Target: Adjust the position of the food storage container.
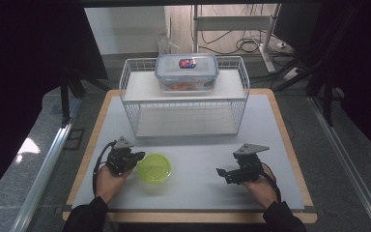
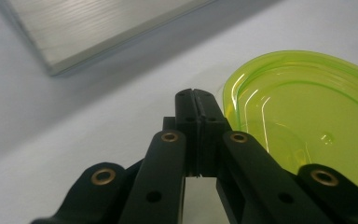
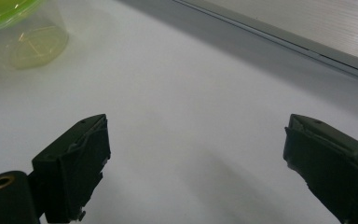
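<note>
A small clear tub with a yellow-green lid [image 1: 153, 167] stands on the white mat near the front left. My left gripper [image 1: 138, 158] is at its left rim, jaws shut with nothing between them. In the left gripper view the closed tips [image 2: 196, 95] sit just beside the lid's edge [image 2: 307, 112]; I cannot tell whether they touch it. My right gripper [image 1: 223, 174] rests at the front right, jaws open and nothing between them. In the right gripper view its two pads [image 3: 77, 156] stand wide apart over bare mat, the tub [image 3: 21, 35] far off at upper left.
A white wire rack [image 1: 130, 92] stands at the back of the mat; its base plate [image 2: 98, 28] lies ahead of the left gripper. A clear locking-lid food box [image 1: 187, 72] sits on the rack's upper shelf. The wooden table edge [image 1: 84, 164] frames the mat.
</note>
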The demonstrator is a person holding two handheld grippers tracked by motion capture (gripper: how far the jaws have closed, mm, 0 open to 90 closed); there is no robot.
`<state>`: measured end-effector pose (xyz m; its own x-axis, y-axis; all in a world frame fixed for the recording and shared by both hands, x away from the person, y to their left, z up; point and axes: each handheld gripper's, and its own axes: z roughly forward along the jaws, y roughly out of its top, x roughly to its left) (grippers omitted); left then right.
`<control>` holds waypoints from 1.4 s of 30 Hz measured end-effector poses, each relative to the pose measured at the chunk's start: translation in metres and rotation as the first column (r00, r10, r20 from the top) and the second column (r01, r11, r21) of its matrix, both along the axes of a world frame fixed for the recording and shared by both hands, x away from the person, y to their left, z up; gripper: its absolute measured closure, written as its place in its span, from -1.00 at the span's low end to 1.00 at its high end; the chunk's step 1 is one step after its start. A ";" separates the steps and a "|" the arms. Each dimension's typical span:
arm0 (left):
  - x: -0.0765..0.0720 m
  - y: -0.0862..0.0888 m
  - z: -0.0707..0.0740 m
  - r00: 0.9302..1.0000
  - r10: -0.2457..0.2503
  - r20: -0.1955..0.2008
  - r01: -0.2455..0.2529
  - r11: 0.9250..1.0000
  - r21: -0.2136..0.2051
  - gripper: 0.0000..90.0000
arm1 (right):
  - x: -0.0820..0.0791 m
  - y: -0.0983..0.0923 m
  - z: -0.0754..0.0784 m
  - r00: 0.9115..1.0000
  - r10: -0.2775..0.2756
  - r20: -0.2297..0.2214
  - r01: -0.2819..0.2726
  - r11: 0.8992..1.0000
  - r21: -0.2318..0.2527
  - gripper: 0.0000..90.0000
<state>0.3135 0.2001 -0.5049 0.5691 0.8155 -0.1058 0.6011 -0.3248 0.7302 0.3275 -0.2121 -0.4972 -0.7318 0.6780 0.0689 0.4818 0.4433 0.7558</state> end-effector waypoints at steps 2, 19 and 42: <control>0.000 0.000 0.000 1.000 -0.002 0.007 0.002 1.000 0.013 0.99 | 0.000 0.000 0.000 1.000 0.000 0.003 0.000 1.000 0.002 -0.84; -0.022 0.008 -0.020 0.994 -0.050 -0.099 0.050 0.999 -0.006 0.99 | -0.001 -0.003 0.001 1.000 -0.004 0.001 0.004 1.000 0.008 -0.84; -0.042 -0.030 -0.028 0.982 -0.150 -0.114 0.159 0.984 0.081 0.99 | -0.008 0.000 0.001 1.000 0.006 -0.014 -0.006 1.000 -0.012 -0.84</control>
